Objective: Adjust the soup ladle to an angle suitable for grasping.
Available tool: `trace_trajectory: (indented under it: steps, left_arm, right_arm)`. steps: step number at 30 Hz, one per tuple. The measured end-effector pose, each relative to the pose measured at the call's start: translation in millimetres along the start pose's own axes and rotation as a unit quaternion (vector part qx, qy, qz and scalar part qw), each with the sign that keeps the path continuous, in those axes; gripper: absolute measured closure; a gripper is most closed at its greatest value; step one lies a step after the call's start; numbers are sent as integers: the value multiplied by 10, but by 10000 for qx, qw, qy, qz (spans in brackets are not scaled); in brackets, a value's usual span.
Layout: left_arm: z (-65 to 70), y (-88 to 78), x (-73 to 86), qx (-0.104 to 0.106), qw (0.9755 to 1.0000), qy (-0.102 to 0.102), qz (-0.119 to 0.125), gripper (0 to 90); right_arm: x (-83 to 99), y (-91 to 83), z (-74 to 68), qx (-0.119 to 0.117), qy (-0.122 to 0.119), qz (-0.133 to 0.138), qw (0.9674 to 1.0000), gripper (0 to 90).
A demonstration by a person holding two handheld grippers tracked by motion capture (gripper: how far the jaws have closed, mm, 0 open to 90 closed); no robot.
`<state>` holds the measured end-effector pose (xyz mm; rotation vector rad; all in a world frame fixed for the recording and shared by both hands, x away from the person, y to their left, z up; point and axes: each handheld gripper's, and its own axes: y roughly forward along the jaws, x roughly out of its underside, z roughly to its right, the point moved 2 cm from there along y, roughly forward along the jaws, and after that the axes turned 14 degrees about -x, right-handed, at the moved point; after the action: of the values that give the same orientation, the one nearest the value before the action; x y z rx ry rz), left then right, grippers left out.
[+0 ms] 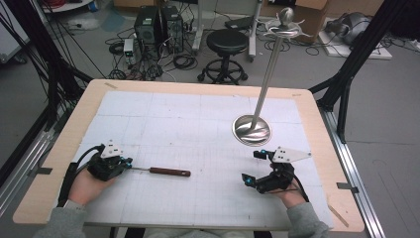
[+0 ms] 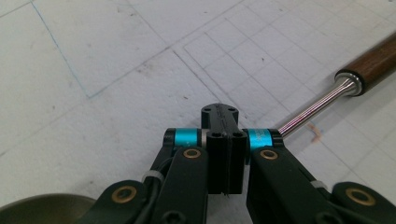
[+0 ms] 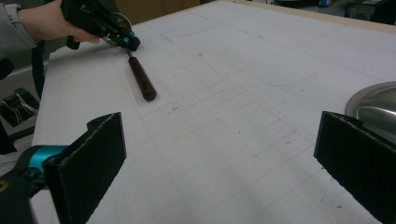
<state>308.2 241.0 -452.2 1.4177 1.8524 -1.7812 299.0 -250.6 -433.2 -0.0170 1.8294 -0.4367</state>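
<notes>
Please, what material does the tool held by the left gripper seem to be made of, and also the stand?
Tool: handle looks like dark brown polished wood, showing grain; shank looks like bright steel, mirror-like. Stand: probably brushed steel or aluminium, silvery with soft reflections on its round base.

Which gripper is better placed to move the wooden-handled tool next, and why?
Left. The left gripper is closed right at the metal end of the tool, though an actual grip is unclear. The right gripper is open, well away, beside the metal stand.
</notes>
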Motion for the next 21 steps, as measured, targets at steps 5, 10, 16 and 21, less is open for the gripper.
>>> trace_trajectory:
  steps: [5,10,16,21]
  left_arm:
    - [53,-86,50,-122,9999,-31,-79,897]
    - [133,-163,90,-298,9995,-2,-116,897]
    - [162,-240,156,-294,9995,-89,-111,896]
    - [194,-286,198,-373,9991,-179,-68,896]
  right_arm:
    - [-4,-4,-2,-9,-18,9,10000,13]
    - [-2,2,1,-3,-25,-10,10000,13]
    - [-1,10,-5,-13,-10,-26,10000,14]
    - [0,11,-2,-15,-18,-42,10000,13]
